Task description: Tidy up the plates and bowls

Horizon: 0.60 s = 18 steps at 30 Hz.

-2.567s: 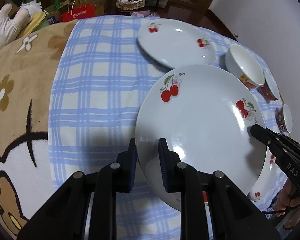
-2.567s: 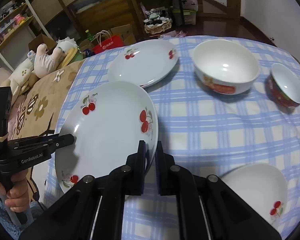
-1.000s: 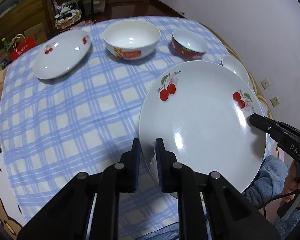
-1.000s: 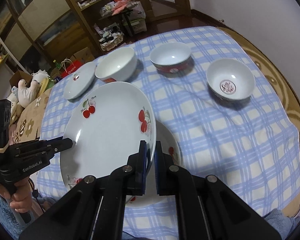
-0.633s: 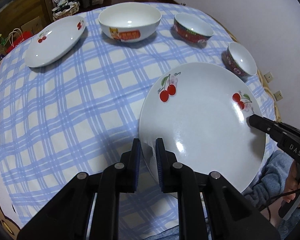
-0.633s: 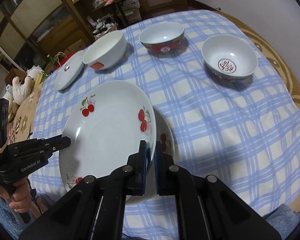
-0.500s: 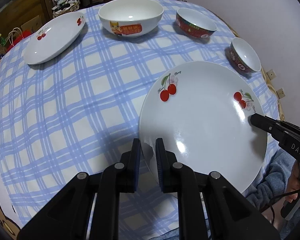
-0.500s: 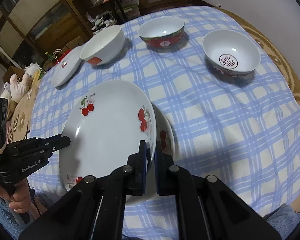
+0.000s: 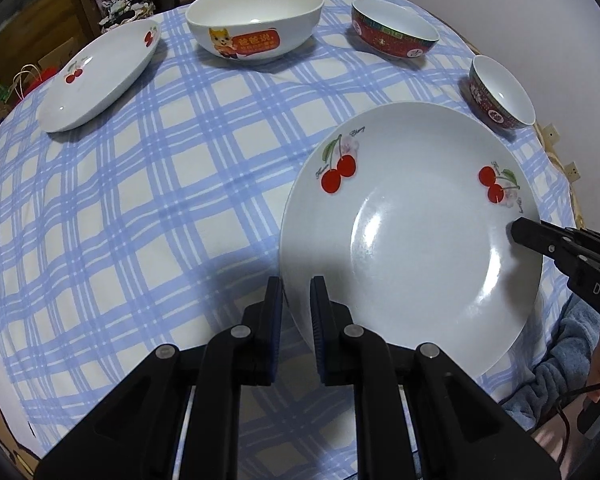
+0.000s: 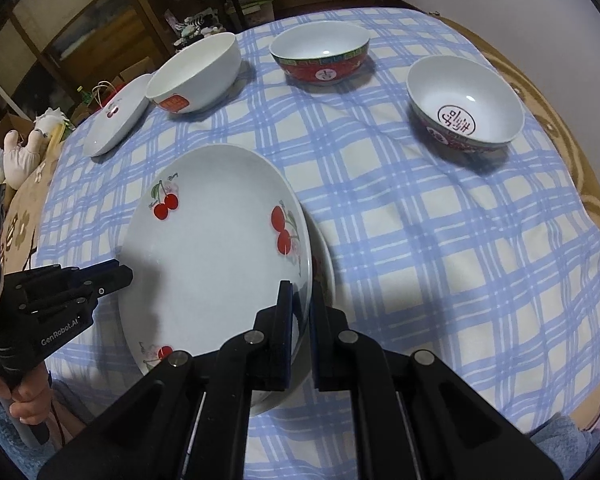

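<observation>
A large white plate with cherries [image 9: 412, 232] [image 10: 216, 256] is held between both grippers just above the checked tablecloth. My left gripper [image 9: 296, 284] [image 10: 124, 274] is shut on its left rim. My right gripper [image 10: 302, 286] [image 9: 516, 232] is shut on the opposite rim. Under the held plate lies a second plate, of which only the rim [image 10: 327, 256] shows. A smaller cherry plate [image 9: 100, 76] [image 10: 118, 116] sits at the far left, beside a big white bowl [image 9: 256, 26] [image 10: 194, 74].
A red patterned bowl [image 9: 394, 34] [image 10: 320, 58] and a small bowl with a red mark inside [image 9: 500, 94] [image 10: 464, 106] stand at the far right. The blue checked cloth [image 9: 140, 200] covers the round table. Shelves and soft toys [image 10: 20, 152] lie beyond its left edge.
Both grippers have sunk toward the table with the large plate still gripped between them. The plate now sits closer over the plate beneath it. The bowls look nearer.
</observation>
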Each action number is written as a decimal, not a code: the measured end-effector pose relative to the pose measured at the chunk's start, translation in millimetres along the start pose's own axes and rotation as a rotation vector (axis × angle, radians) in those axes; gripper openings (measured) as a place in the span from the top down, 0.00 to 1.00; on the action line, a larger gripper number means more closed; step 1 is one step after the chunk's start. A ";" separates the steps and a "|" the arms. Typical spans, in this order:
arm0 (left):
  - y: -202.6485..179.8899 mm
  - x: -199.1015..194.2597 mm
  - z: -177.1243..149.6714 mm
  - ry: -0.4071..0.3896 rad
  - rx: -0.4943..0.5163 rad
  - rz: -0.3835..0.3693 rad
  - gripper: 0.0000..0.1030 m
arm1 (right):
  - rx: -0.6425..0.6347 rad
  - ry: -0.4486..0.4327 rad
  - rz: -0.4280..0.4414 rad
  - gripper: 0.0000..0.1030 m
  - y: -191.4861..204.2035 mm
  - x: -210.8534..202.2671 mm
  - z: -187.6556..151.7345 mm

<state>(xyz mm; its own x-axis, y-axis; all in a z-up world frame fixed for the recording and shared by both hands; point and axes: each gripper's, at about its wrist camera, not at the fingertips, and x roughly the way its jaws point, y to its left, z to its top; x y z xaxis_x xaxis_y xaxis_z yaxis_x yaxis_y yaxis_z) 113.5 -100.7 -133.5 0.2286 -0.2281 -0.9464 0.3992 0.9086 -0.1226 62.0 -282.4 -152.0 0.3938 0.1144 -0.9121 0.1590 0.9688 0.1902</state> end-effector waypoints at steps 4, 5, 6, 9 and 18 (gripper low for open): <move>1.8 -0.7 -0.6 -0.002 -0.002 -0.005 0.87 | 0.003 0.020 -0.009 0.92 -0.8 6.0 0.6; 2.3 -0.5 -0.6 -0.002 -0.005 -0.006 0.87 | 0.004 0.023 -0.009 0.91 -0.8 7.8 1.1; 2.4 -0.2 -0.1 -0.002 -0.005 -0.005 0.87 | 0.005 0.023 -0.011 0.91 -0.8 8.6 1.8; 2.4 0.0 0.1 -0.002 -0.001 -0.002 0.87 | 0.005 0.019 -0.013 0.91 -0.5 8.4 2.9; 2.7 9.9 2.2 0.023 -0.004 0.004 0.88 | -0.025 0.015 -0.055 0.90 4.8 9.5 4.4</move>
<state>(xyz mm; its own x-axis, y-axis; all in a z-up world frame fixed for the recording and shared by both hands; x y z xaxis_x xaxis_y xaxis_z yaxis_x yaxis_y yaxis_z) 118.8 -101.3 -142.6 0.2101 -0.2166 -0.9534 0.3949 0.9109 -0.1199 70.4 -277.6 -158.1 0.3716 0.0644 -0.9262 0.1575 0.9788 0.1312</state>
